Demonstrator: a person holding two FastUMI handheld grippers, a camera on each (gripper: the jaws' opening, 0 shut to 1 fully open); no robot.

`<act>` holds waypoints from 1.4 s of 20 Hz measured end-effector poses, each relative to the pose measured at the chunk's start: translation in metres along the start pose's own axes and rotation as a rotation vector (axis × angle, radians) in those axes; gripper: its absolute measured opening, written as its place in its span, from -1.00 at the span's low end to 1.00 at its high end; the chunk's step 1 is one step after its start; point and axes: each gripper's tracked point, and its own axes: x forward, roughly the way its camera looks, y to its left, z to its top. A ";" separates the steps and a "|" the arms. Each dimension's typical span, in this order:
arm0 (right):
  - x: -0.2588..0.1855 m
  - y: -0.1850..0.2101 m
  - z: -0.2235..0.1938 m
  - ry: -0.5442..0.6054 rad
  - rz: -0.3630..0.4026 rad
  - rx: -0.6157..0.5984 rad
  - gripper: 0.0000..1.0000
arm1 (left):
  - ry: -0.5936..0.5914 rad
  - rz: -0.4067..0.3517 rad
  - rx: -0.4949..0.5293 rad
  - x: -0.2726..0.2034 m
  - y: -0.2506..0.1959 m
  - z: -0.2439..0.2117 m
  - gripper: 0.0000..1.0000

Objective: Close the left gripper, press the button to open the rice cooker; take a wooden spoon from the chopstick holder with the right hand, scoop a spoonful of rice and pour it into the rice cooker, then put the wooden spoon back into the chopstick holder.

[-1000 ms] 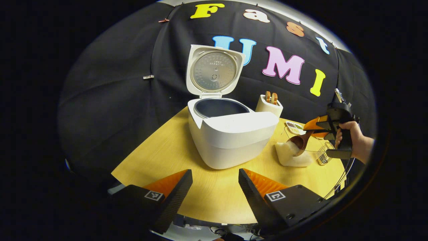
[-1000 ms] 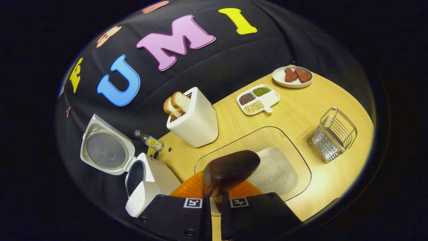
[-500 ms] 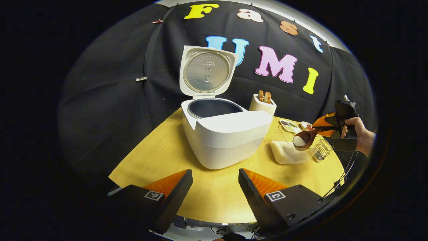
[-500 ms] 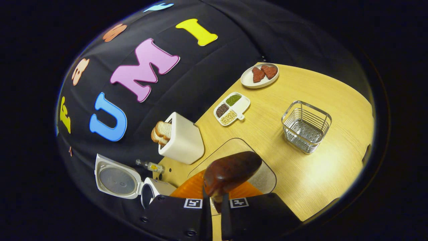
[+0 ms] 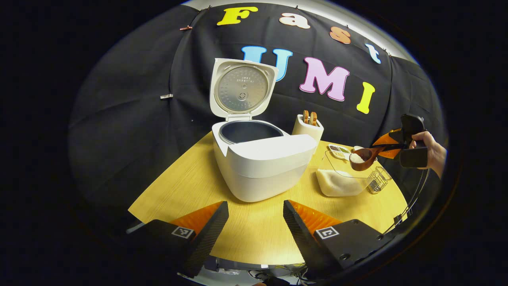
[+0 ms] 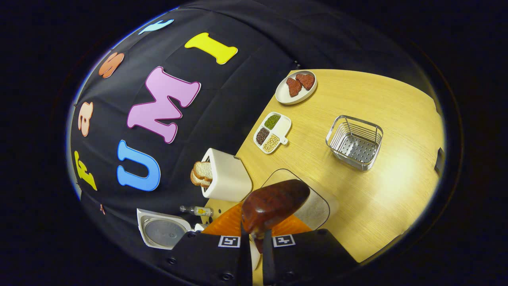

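The wooden spoon (image 5: 363, 157) is light and stiff, but its loose rice load spills with any tilt, so the judged hold is far back on the handle. The right gripper (image 6: 256, 242) pinches that handle. In the left gripper view the spoon hangs at 3 o'clock above the clear rice container (image 5: 343, 178); its long axis runs level, bowl pointing toward the open rice cooker (image 5: 262, 159). The left gripper (image 5: 256, 222) has its fingers spread, empty.

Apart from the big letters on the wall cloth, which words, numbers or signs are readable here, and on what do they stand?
Inside of the rice cooker lid: fine print, too small to read.
Label on the small bottle: too blurred to read.
Square coded markers on the left gripper and the right gripper: patterns, no words.
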 end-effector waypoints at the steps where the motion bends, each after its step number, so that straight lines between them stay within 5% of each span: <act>1: -0.001 0.010 -0.002 0.012 0.020 0.026 -0.70 | 0.013 0.011 -0.018 0.001 0.003 -0.003 0.94; 18: 0.014 0.189 -0.116 0.255 0.259 -0.003 -0.70 | 0.005 0.129 -0.097 -0.013 0.062 0.004 0.92; 28: 0.052 0.267 -0.197 0.208 0.379 -0.369 -0.70 | 0.012 0.175 -0.118 -0.003 0.096 0.019 0.92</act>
